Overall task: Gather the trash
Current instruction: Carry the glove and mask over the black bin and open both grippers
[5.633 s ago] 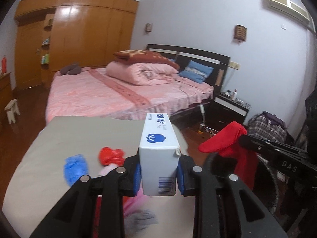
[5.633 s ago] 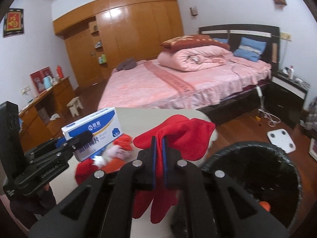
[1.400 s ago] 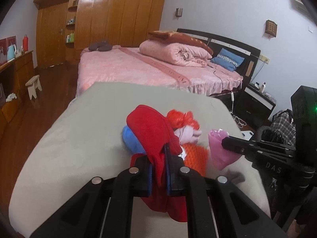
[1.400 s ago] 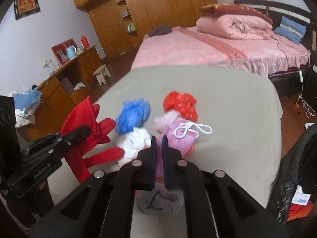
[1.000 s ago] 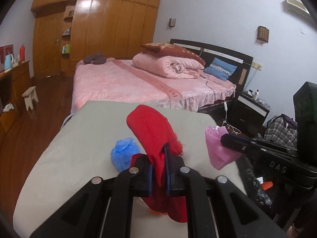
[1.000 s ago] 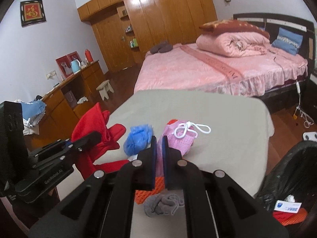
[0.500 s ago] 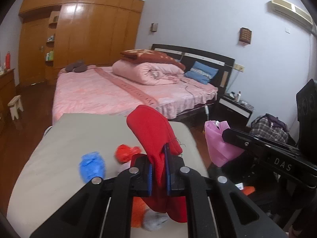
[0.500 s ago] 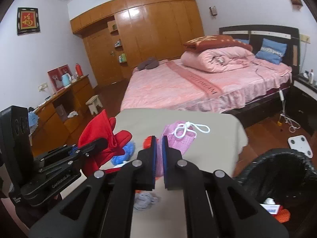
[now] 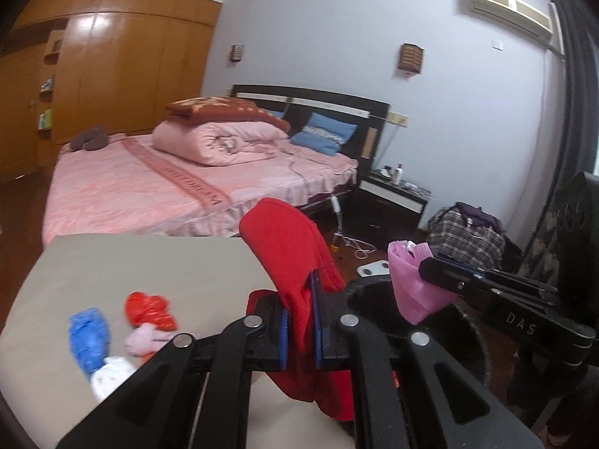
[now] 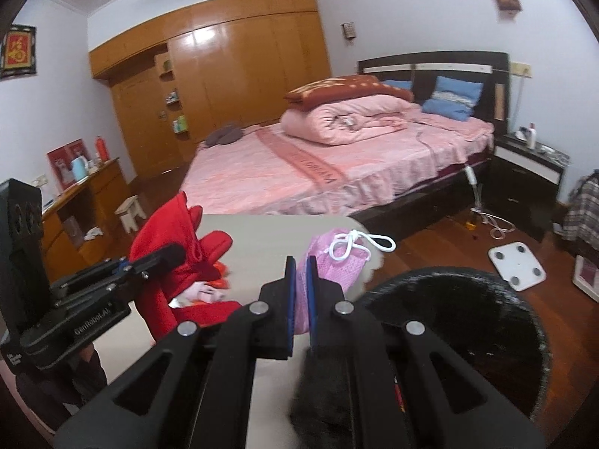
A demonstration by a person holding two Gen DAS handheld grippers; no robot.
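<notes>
Trash is in both grippers. In the left wrist view, the left gripper (image 9: 299, 327) sits at lower centre with its blue-padded fingers pinching a red glove (image 9: 290, 250); the glove's rounded end rises above the pads and the rest hangs below them. To the right of it in that view, the right gripper (image 9: 430, 267) reaches in from the right edge, its fingers clamped on a pink mesh pouch (image 9: 411, 284) that hangs over the dark mouth of a black trash bin (image 9: 378, 292).

In the right wrist view, the pouch (image 10: 337, 262) is pinched between the blue pads at centre, with a white drawstring (image 10: 361, 241) looped on top; the bin's rim (image 10: 486, 280) fills the lower right. The glove (image 10: 176, 232) shows at left, held in the left gripper (image 10: 164, 256).

On the grey table (image 9: 149, 262), in the lower left of the left wrist view, lie a crumpled blue piece (image 9: 88, 335), a crumpled red piece (image 9: 149, 308), a pale pink piece (image 9: 144, 340) and a white piece (image 9: 110, 374), close together. Behind the table stands a bed (image 9: 149, 183) with pink covers.
</notes>
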